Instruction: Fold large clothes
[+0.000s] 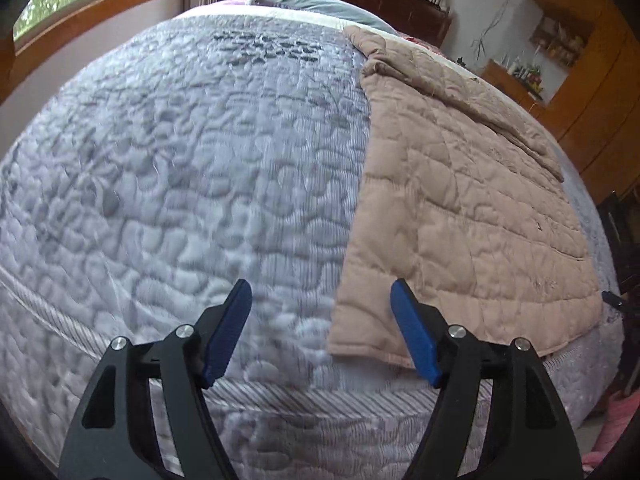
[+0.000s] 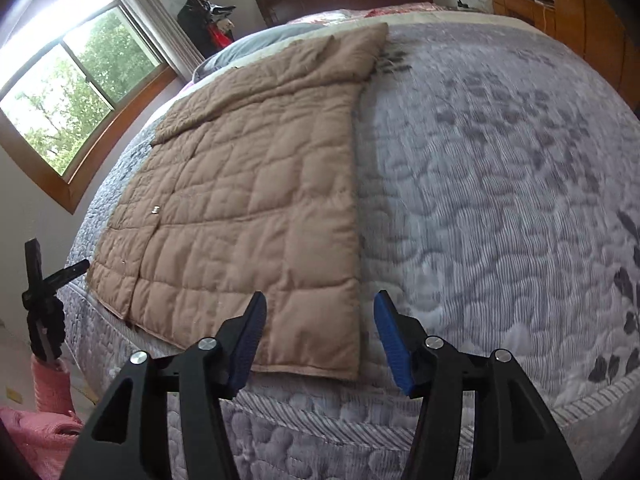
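Coat [image 1: 460, 216] tan, quilted, folded flat.

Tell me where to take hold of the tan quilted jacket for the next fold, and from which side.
Grip the tan quilted jacket at its hem corners on the near mattress edge, probably one corner per tongs, coming from the foot of the bed. It lies flat, and the hem rests at the rim, so that edge is nearest. Both left tongs and right tongs are open and empty.
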Demonstrator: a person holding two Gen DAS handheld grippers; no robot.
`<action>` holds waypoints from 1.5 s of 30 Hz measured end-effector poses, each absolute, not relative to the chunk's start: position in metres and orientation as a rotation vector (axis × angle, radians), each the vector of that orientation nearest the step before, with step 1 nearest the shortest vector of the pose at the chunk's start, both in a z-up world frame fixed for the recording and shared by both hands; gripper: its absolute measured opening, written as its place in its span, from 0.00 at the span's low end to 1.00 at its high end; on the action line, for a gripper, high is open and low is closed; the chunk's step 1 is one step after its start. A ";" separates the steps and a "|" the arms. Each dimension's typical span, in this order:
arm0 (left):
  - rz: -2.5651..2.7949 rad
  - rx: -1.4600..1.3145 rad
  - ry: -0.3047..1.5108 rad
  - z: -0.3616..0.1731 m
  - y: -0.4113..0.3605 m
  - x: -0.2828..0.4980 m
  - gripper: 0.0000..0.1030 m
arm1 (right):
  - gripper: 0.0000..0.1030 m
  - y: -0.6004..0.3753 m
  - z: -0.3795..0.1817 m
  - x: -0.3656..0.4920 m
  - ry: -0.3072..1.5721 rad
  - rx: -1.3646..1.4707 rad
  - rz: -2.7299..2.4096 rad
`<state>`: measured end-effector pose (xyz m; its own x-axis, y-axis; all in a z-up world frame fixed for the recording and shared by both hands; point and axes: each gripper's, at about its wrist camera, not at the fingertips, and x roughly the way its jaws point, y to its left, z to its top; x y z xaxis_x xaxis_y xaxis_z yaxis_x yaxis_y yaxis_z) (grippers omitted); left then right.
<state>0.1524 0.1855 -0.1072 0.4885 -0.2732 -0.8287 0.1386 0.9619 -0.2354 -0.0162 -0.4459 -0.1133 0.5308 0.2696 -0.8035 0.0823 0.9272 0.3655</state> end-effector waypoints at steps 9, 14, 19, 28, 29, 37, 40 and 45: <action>-0.320 -0.145 1.044 -0.123 0.151 0.149 0.59 | 0.55 -0.450 -0.136 -0.017 1.026 0.420 0.150; -0.321 -0.133 1.046 -0.123 0.141 0.151 0.34 | 0.23 -0.443 -0.139 -0.010 1.026 0.416 0.181; -0.342 -0.216 1.030 -0.116 0.149 0.148 0.12 | 0.10 -0.434 -0.133 -0.010 1.018 0.409 0.201; -0.343 -0.153 0.957 -0.081 0.157 0.100 0.09 | 0.10 -0.430 -0.103 -0.055 0.961 0.397 0.259; -0.341 -0.131 0.962 -0.080 0.158 0.089 0.09 | 0.10 -0.428 -0.103 -0.063 0.963 0.391 0.259; -0.321 -0.048 1.042 -0.104 0.160 0.045 0.10 | 0.10 -0.421 -0.128 -0.102 1.007 0.383 0.210; -0.305 -0.030 1.051 -0.123 0.158 0.045 0.10 | 0.10 -0.424 -0.145 -0.099 1.027 0.408 0.195; -0.303 -0.025 1.032 -0.124 0.159 0.044 0.10 | 0.10 -0.429 -0.146 -0.096 1.014 0.423 0.198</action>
<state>0.0440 0.1585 -0.1236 0.4751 -0.2593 -0.8409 0.2359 0.9581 -0.1622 -0.0964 -0.4290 -0.1464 0.5196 0.3528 -0.7782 0.0337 0.9016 0.4313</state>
